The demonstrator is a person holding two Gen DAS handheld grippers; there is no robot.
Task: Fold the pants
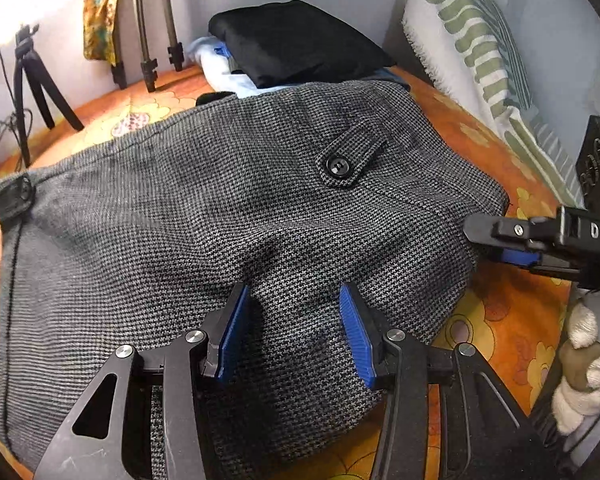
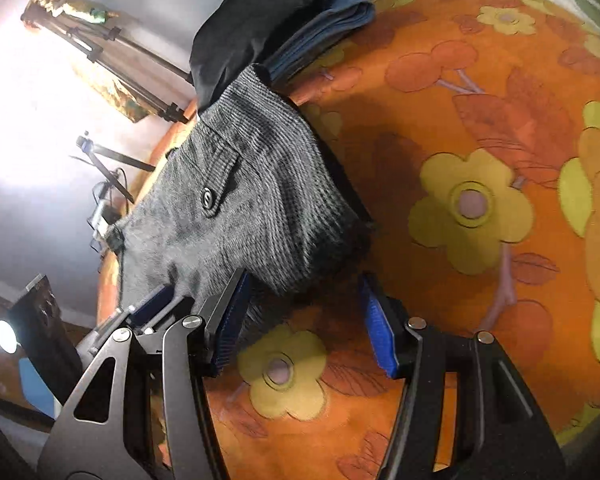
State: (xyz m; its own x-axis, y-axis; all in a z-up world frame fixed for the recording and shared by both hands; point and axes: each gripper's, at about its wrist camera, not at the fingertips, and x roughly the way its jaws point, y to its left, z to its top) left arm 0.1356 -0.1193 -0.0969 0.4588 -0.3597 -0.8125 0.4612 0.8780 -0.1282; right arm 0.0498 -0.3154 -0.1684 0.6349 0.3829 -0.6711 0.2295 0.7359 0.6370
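Note:
The grey houndstooth pants (image 1: 220,200) lie folded on the orange flowered bedsheet (image 1: 500,320), with a buttoned pocket tab (image 1: 352,158) facing up. My left gripper (image 1: 294,326) hangs low over the near part of the pants. Its blue pads (image 1: 234,328) stand apart with a hump of fabric between them, and no clamp is visible. My right gripper (image 2: 304,320) is open at the right edge of the pants (image 2: 240,208). Its left finger touches the cloth's corner and only sheet lies under the gap. In the left wrist view the right gripper (image 1: 480,240) comes in from the right.
A stack of folded clothes (image 1: 296,40), black on top, sits just behind the pants. Tripods (image 1: 32,80) stand at the back left. A green-striped cloth (image 1: 472,40) lines the right wall. The bedsheet (image 2: 480,160) stretches to the right of the pants.

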